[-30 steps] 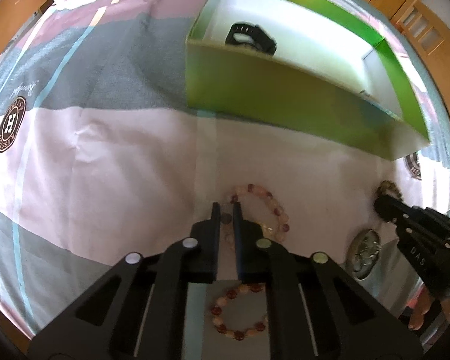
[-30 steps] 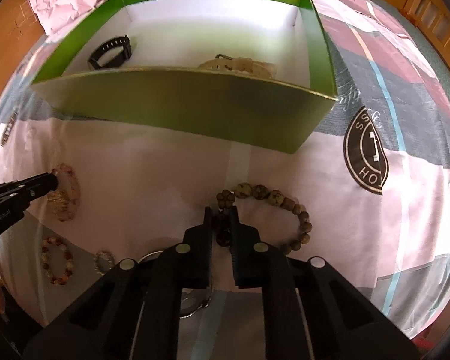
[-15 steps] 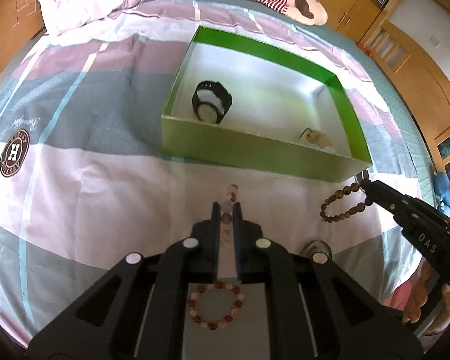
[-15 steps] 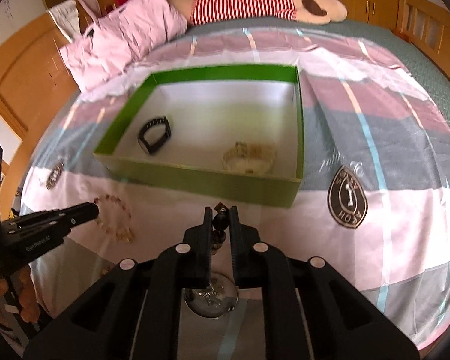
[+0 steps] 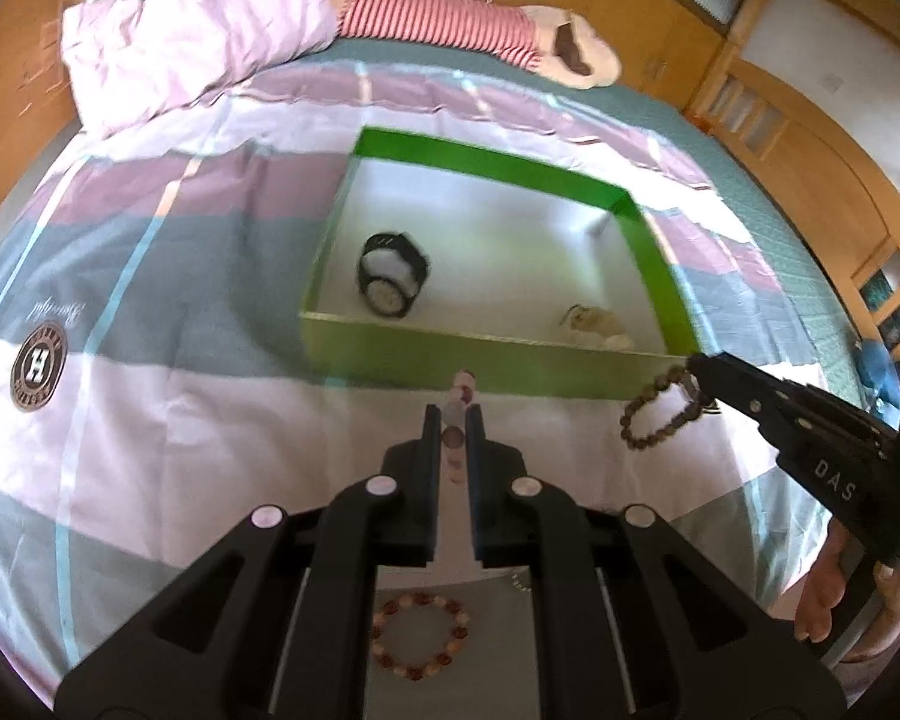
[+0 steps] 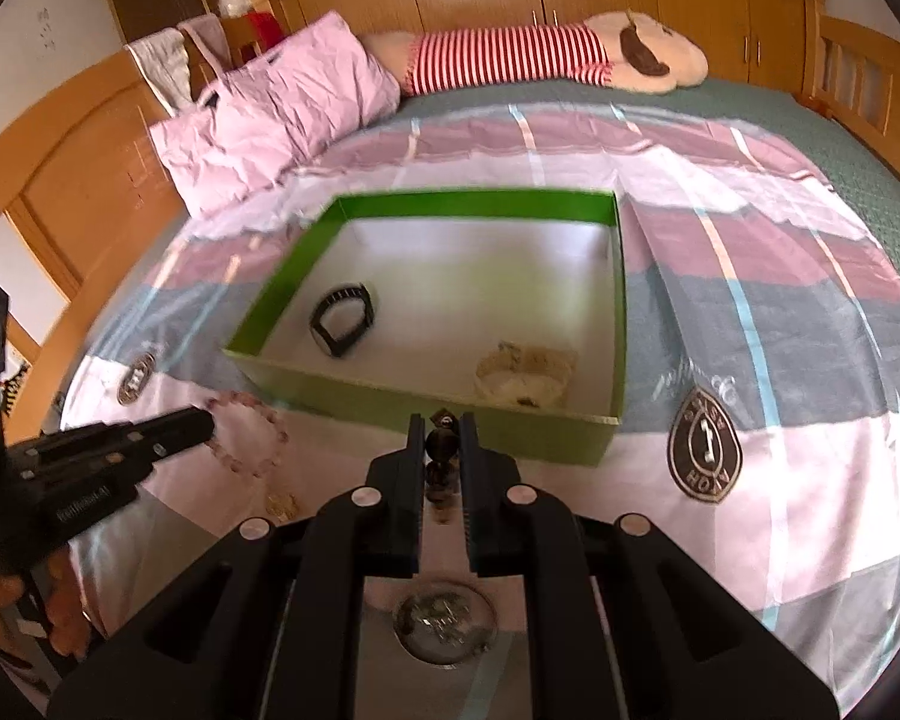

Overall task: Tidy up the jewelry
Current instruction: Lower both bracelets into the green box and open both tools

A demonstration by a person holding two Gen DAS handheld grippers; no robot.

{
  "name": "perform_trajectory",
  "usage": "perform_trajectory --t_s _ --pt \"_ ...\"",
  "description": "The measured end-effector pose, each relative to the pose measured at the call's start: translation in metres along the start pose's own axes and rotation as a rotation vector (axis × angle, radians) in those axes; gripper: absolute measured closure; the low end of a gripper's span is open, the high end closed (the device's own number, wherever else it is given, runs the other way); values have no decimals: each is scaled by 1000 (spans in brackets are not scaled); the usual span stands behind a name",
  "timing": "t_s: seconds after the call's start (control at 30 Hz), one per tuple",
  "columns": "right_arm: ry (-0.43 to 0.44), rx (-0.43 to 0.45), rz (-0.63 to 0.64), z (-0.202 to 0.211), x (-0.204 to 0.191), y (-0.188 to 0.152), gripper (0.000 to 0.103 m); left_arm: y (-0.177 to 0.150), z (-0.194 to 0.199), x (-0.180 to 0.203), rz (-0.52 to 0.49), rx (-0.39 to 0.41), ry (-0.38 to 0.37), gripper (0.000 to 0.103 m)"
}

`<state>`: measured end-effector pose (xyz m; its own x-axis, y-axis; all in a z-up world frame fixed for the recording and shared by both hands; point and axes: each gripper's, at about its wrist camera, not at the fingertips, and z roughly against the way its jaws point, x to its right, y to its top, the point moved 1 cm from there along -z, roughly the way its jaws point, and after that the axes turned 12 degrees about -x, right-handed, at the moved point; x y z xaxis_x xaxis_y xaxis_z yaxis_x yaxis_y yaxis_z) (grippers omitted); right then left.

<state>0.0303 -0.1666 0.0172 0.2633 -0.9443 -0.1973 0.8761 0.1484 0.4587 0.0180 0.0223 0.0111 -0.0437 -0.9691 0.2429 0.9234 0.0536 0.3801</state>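
Nearest the lenses, 2 pieces of jewelry remained on the bed (image 6: 810,480): a reddish bead bracelet (image 5: 420,636) under the left tool (image 5: 453,420) and a round metal watch face (image 6: 444,624) under the right tool (image 6: 440,429). Both tools had risen from the bedspread in the past second, each carrying a bracelet clear of the fabric where it had earlier lain flat. The left tool was pinched on a pale pink bead bracelet (image 6: 252,438), which hung from its tips in a loose loop of translucent rose and cream stones. The right tool was pinched on a dark wooden bead bracelet (image 5: 654,420), its mottled brown rounds dangling in a circle just short of the near wall of the green box (image 5: 486,360). That lift put both pieces in transit, suggesting the drop into the box was the next step. Inside the white-lined box, a black watch (image 5: 390,282) lay toward the left and a cream-colored bracelet (image 6: 525,375) toward the right near corner. Beyond the box sat a pink pillow (image 6: 270,114) and a striped plush toy (image 6: 540,54) at the head of the bed.
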Motion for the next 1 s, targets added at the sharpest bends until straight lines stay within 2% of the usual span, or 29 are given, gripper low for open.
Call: perform_trajectory --t_s 0.17,0.27,0.33,0.43,0.5,0.77,0.83,0.87,0.9,0.93,1.0 --pt "30 58 -2 10 -4 14 92 17 6 13 -33 47 -18 95" --pt "43 96 -12 12 -3 30 92 34 16 20 -54 104 -47 95" --pt "52 109 -23 8 0 39 92 46 19 22 -52 132 -33 95" --pt "41 114 -52 -5 7 50 92 62 9 18 -31 115 -57 95" --pt "44 91 -78 -17 12 55 92 70 -5 10 6 68 -106 95" --pt "29 32 -102 -45 12 60 92 80 -39 -5 50 26 -54 95" --pt "11 13 -102 -49 11 59 72 78 -41 -5 47 20 -47 92" --pt "9 9 -105 -49 11 59 51 78 -41 -4 43 22 -34 88" --pt "7 11 -115 -47 12 58 44 77 -40 -2 32 29 -14 86" --pt "10 27 -129 -43 14 57 44 76 -38 -1 23 34 2 82" --pt "36 19 -127 -37 15 54 44 73 -34 0 18 32 5 81"
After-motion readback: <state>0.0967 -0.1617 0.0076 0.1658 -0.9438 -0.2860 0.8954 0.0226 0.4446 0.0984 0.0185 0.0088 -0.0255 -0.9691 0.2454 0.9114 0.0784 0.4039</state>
